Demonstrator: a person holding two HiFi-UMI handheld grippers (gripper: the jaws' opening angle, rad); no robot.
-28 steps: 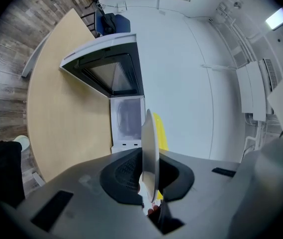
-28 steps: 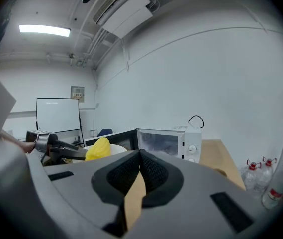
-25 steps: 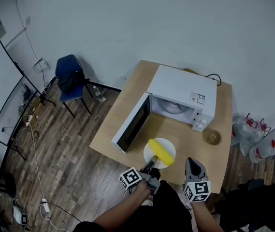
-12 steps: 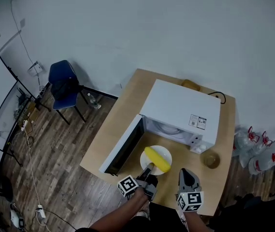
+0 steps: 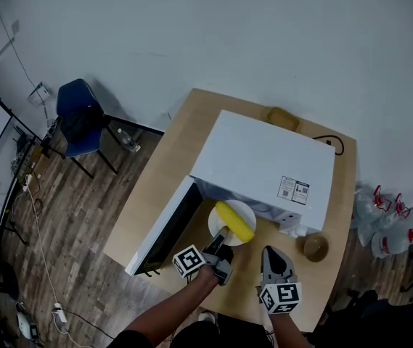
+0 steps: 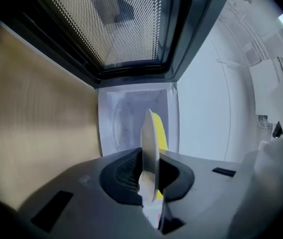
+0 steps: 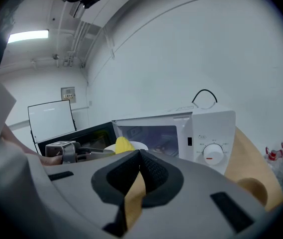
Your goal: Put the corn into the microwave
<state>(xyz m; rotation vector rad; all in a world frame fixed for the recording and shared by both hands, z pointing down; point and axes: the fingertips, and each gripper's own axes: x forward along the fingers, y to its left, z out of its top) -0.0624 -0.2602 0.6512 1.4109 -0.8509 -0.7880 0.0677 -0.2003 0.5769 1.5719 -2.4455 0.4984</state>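
A yellow corn cob (image 5: 235,221) lies on a white plate (image 5: 221,221). My left gripper (image 5: 221,246) is shut on the plate's near rim and holds it level at the mouth of the white microwave (image 5: 264,162). The microwave door (image 5: 159,230) hangs open to the left. In the left gripper view the plate (image 6: 149,153) shows edge-on between the jaws, the corn (image 6: 160,131) beside it and the lit cavity (image 6: 126,118) straight ahead. My right gripper (image 5: 273,261) is shut and empty, just right of the plate. The right gripper view shows the corn (image 7: 124,144) and the microwave's dial panel (image 7: 208,148).
A small wooden bowl (image 5: 315,246) sits on the table (image 5: 173,165) right of the microwave. A brown object (image 5: 282,117) lies behind the microwave. A blue chair (image 5: 79,118) stands on the floor to the left, water bottles (image 5: 384,223) to the right.
Both grippers have moved forward toward the microwave. The plate with the corn has come from the open table in front up to the microwave's opening.
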